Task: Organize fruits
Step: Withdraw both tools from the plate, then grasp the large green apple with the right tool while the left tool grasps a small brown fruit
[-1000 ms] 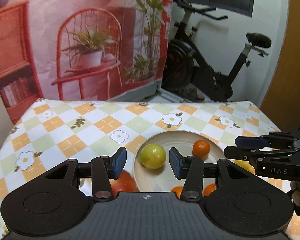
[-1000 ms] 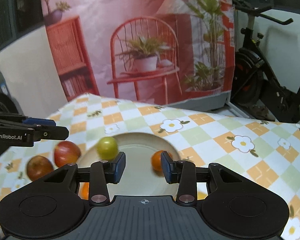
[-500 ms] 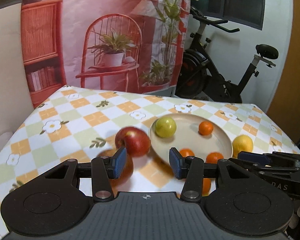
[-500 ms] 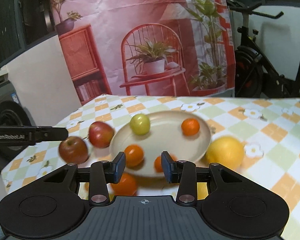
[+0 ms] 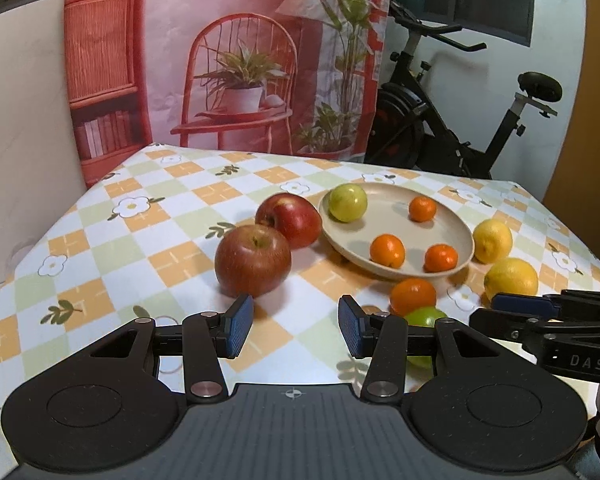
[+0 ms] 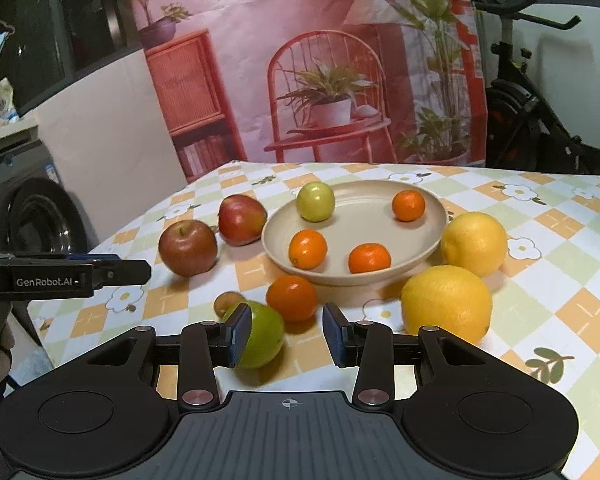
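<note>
A beige plate (image 5: 452, 224) (image 6: 364, 208) on the checked tablecloth holds a green fruit (image 5: 347, 202) (image 6: 315, 201) and three small oranges (image 5: 387, 250) (image 6: 307, 249). Two red apples (image 5: 253, 265) (image 6: 188, 246) lie left of the plate. Two lemons (image 5: 510, 279) (image 6: 446, 303) lie right of it. An orange (image 5: 413, 296) (image 6: 291, 298) and a green fruit (image 5: 424, 320) (image 6: 265, 334) lie in front of it. My left gripper (image 5: 295, 330) is open and empty, just in front of the near apple. My right gripper (image 6: 286, 334) is open and empty, by the near green fruit.
A small brown round thing (image 6: 228, 302) lies by the near green fruit. The table's left edge (image 5: 40, 236) drops beside a white wall. An exercise bike (image 5: 460, 120) stands behind the table. A washing machine (image 6: 32, 216) stands to the left in the right wrist view.
Both grippers have pulled back and up from the plate, toward the table's near edge. The whole plate and the fruits around it have come into view. Both stay open.
</note>
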